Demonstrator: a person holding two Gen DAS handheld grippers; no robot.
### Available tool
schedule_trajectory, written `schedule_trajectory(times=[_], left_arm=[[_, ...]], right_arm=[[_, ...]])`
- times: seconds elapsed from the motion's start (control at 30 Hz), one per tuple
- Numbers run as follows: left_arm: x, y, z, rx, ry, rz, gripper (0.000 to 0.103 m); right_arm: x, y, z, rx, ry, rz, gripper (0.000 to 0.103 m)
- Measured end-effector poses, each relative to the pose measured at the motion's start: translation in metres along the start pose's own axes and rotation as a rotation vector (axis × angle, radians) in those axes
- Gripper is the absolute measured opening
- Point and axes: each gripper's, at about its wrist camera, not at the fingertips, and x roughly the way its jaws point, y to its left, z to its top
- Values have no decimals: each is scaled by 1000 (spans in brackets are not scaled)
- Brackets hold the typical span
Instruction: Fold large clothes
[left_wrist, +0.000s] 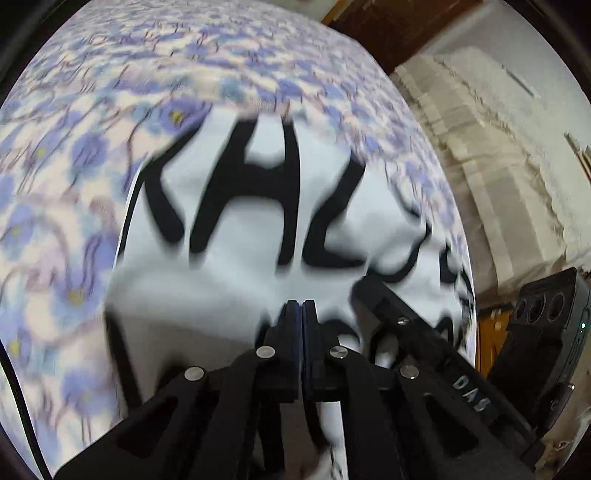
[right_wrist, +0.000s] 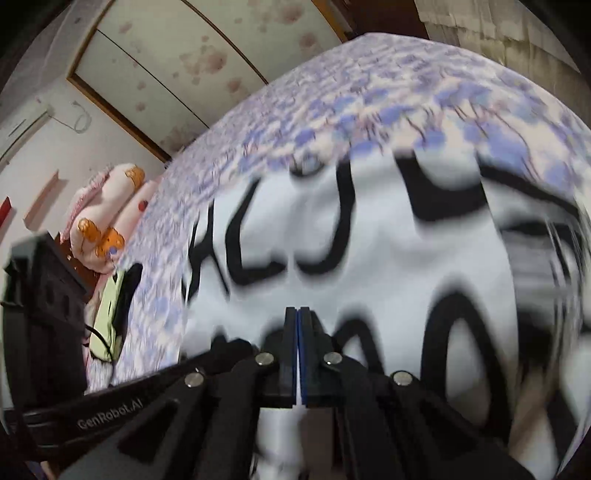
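Note:
A white garment (left_wrist: 236, 258) with big black letters lies on a bed with a blue-flowered sheet (left_wrist: 74, 166); both views are blurred by motion. My left gripper (left_wrist: 302, 304) is shut over the garment's near edge, and white cloth shows pinched below its pads. In the right wrist view the same garment (right_wrist: 388, 258) fills the middle. My right gripper (right_wrist: 297, 310) is shut too, with a white fold hanging between its fingers underneath. The right gripper's body (left_wrist: 424, 343) shows close beside the left one.
The flowered sheet (right_wrist: 369, 103) stretches beyond the garment. Pink and orange soft pillows (right_wrist: 107, 214) lie at the bed's left end, by a wall with a sliding wardrobe (right_wrist: 166, 66). A cream curtain (left_wrist: 498, 166) hangs to the right of the bed.

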Motion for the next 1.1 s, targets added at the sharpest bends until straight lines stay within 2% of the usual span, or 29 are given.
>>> schedule_trajectory(times=[0.1, 0.23, 0.5, 0.67, 0.7, 0.73, 0.8, 0.87, 0.93, 1.03, 1.1], left_arm=[[18, 5, 22, -14, -57, -29, 1], [36, 11, 44, -73, -71, -53, 1], [44, 11, 53, -13, -77, 1, 1], [27, 15, 53, 19, -63, 41, 1], [22, 17, 51, 23, -59, 47, 1], [17, 18, 51, 34, -56, 67, 1], [5, 19, 50, 60, -57, 122, 1], [-9, 26, 52, 55, -37, 144, 1], [-21, 37, 53, 30, -30, 178, 1], [-40, 50, 52, 51, -40, 331, 1], [-53, 61, 50, 41, -38, 385, 2]], right_arm=[[12, -10, 24, -12, -58, 0, 0], [25, -25, 43, -31, -84, -10, 0], [14, -55, 44, -11, -112, -17, 0], [2, -56, 43, -62, -91, -103, 0], [-4, -59, 42, -61, -100, -180, 0], [-9, -65, 41, -43, -107, -212, 0], [-18, -84, 39, 45, -90, -169, 0], [-26, -94, 37, 80, -77, -254, 0], [-31, -103, 35, 106, -59, -247, 0], [-35, -105, 35, 89, -42, -291, 0], [-40, -102, 36, 67, -31, -315, 0]])
